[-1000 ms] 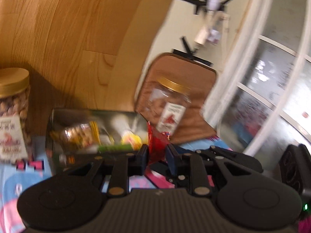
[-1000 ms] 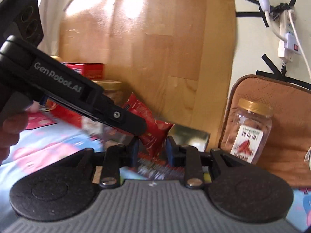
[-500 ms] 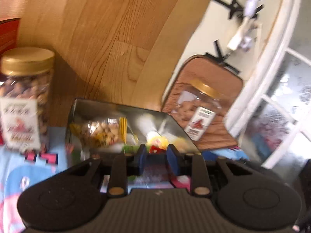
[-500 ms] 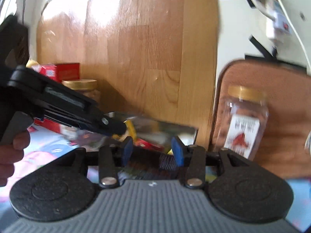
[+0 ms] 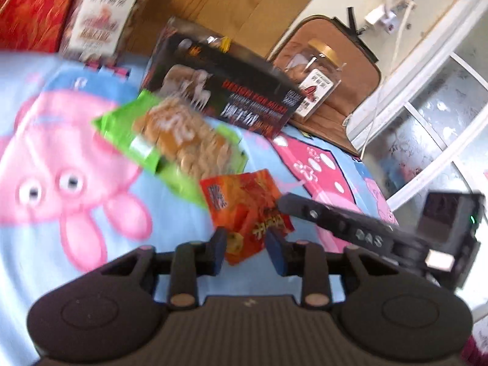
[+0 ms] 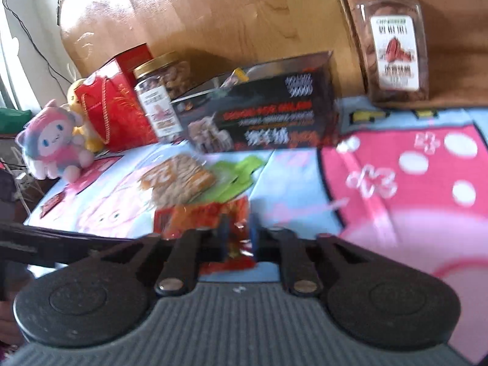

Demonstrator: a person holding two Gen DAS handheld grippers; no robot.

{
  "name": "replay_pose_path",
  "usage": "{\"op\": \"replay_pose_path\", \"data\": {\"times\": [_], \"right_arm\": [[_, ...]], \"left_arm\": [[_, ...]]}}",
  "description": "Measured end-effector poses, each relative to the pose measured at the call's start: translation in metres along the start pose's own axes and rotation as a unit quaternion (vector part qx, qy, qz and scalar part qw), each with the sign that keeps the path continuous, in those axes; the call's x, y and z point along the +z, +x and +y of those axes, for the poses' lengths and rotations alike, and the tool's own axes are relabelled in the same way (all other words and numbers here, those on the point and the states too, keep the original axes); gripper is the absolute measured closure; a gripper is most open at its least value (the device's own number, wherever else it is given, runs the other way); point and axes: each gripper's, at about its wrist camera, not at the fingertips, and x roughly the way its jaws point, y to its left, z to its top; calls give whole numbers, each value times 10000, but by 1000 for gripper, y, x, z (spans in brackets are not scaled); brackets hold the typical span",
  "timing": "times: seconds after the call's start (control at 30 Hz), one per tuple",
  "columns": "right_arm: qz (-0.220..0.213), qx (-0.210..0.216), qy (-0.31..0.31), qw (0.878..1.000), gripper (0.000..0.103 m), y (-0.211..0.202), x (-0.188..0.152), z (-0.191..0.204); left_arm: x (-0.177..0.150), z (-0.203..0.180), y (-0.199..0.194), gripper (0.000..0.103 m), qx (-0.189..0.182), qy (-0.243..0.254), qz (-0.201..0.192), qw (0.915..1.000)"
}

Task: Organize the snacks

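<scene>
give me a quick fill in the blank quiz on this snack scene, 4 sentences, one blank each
1. The right gripper is shut on the ______ snack packet.
2. The packet of biscuits lying in front of the black box has a ______ wrapper.
3. The tall jar standing on the brown mat has a ______ lid.
4. The plush toy sits beside the ______ gift bag.

Missing words: orange; green; gold; red
</scene>
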Motion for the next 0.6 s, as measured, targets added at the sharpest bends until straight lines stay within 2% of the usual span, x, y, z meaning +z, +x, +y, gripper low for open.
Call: {"op": "replay_pose_path", "data": {"times": [0.17,0.27,0.3,0.37,0.4,0.5,0.6], "right_arm": [[-31,84,254,9996,96,-14,-20,2],[-25,250,402,9989,96,-18,-25,4],[-1,397,515,9979,96,-18,-28,5],[102,633,658,9958,96,-16,-33,9],[125,685,655,9954,96,-18,-37,13],[142,718,472,9962,96,-26,-47,24],[139,659,447,9967,95,-35,-51,25]], "left_arm": [[-6,12,-8,68,-184,-265,-91,9994],[-7,9,-9,71,-507,-352,-48,9981],[-9,7,-9,73,-615,-321,6,9976],[-14,-3,-9,86,-709,-145,110,9973],[-18,-7,-10,88,-723,-58,167,9972],[-33,-15,-15,88,-734,181,295,9967],[-38,-16,-31,86,-528,455,107,9975]]}}
